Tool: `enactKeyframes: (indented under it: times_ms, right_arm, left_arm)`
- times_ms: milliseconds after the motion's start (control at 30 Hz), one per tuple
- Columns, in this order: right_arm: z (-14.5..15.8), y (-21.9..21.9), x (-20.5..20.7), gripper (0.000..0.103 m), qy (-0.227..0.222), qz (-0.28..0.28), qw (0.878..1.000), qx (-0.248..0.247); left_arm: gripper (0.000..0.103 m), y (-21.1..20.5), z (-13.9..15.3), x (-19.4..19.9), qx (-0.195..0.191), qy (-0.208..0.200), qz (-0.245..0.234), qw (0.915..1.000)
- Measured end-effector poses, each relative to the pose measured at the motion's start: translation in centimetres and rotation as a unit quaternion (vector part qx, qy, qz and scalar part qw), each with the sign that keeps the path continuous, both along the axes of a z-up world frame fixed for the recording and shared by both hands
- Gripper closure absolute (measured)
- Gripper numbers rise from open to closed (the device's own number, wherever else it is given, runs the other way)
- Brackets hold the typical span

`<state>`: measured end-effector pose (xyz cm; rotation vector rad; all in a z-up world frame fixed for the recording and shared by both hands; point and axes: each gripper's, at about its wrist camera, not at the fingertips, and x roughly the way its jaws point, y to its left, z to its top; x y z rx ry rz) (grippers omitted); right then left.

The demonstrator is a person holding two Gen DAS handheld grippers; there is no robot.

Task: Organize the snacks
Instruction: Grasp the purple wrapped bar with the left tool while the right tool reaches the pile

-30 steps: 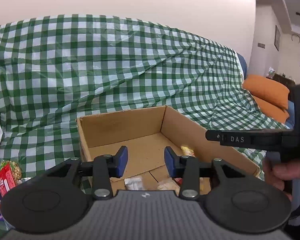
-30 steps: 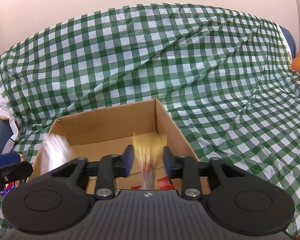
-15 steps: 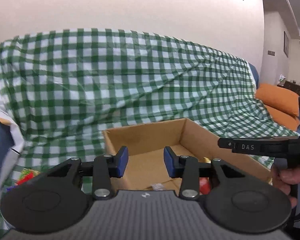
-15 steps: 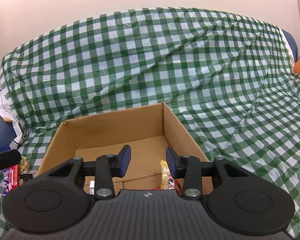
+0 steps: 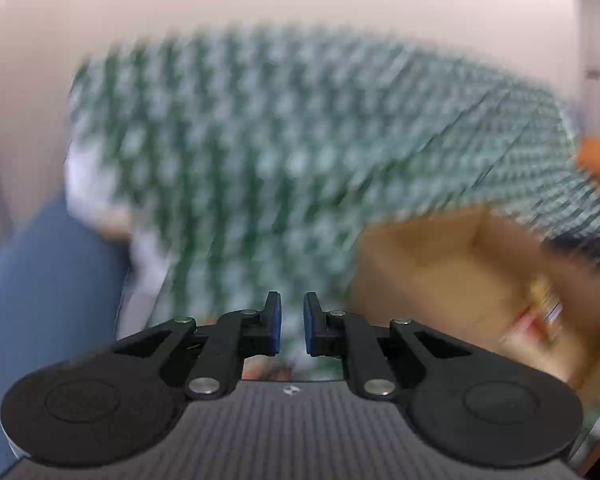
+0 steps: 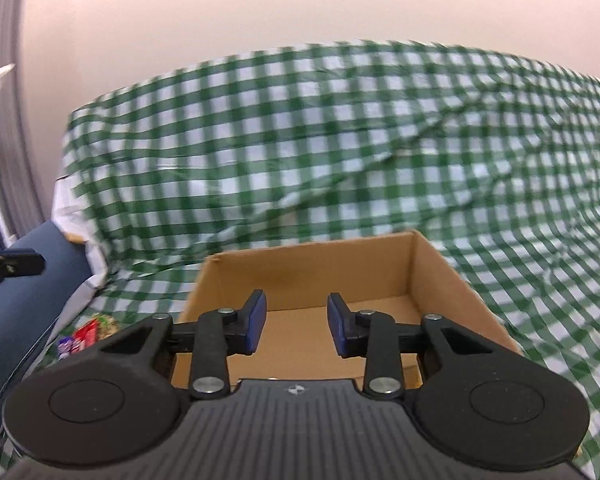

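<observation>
The left gripper [image 5: 291, 330] has its jaws nearly together with only a narrow slit between the blue pads, and nothing is held in them. Its view is heavily smeared, so fine detail there cannot be read. The right gripper [image 6: 296, 326] has its jaws apart and closing, with nothing between them.

The cardboard box [image 6: 440, 272] sits on the green checked cloth [image 6: 300, 140]. In the right wrist view it lies straight ahead of the right gripper, and its far floor is bare. In the left wrist view the box [image 5: 440, 264] is off to the right, and a blurred red and yellow packet [image 5: 540, 316] lies inside it near the right wall.

The loose snacks [image 6: 86, 334] still to be sorted lie on the cloth to the left of the box, close to the blue cushion [image 6: 24, 300]. A red packet and a purple one can be made out; the rest is too small to tell.

Judged from this layout, the step in hand is fetching the next snack with the left gripper.

- Spread the jaws before coming down on the pile; closed pads would only push a packet away.
- Slow the hand before descent so the view clears and one packet can be singled out.
- Take one packet across its narrow side, not a loose corner.
- Keep the right gripper clear of the left box wall so the two tools do not meet.
</observation>
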<state>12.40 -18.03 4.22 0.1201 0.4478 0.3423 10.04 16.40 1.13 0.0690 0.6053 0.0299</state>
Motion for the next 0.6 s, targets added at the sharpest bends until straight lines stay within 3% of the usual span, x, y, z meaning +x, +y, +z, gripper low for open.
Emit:
enactKeyframes:
  times_ms: [33,133,267,367,467,600]
  right_arm:
    - [0.2,0.5,-0.4,0.068,-0.011,0.012,1.0,-0.006]
    - [0.9,2.2,-1.1,0.068,-0.043,0.047,0.998,-0.026]
    - [1.8,4.1,-2.1,0.068,-0.065,0.084,0.994,-0.021]
    - [2.5,5.9,-2.5,0.068,-0.053,0.112,0.992,0.009]
    - [2.6,9.3,-3.4,0.068,-0.026,0.159,0.986,0.044]
    - [0.6,15.0,-4.8,0.068,0.023,0.21,0.976,0.047]
  left_arm:
    - [0.101,1.1,-0.2,0.4,0.002,0.011,0.037,0.9992]
    - [0.101,4.9,-0.5,1.0,-0.106,0.023,0.079,0.991]
    - [0.101,7.1,-1.0,1.5,-0.135,0.036,0.128,0.9818]
    - [0.101,9.3,-1.7,1.6,-0.189,0.048,0.169,0.9663]
    - [0.101,11.4,-2.7,1.4,-0.235,0.07,0.214,0.9455]
    - [0.101,12.9,-4.6,1.9,-0.274,0.11,0.246,0.9233]
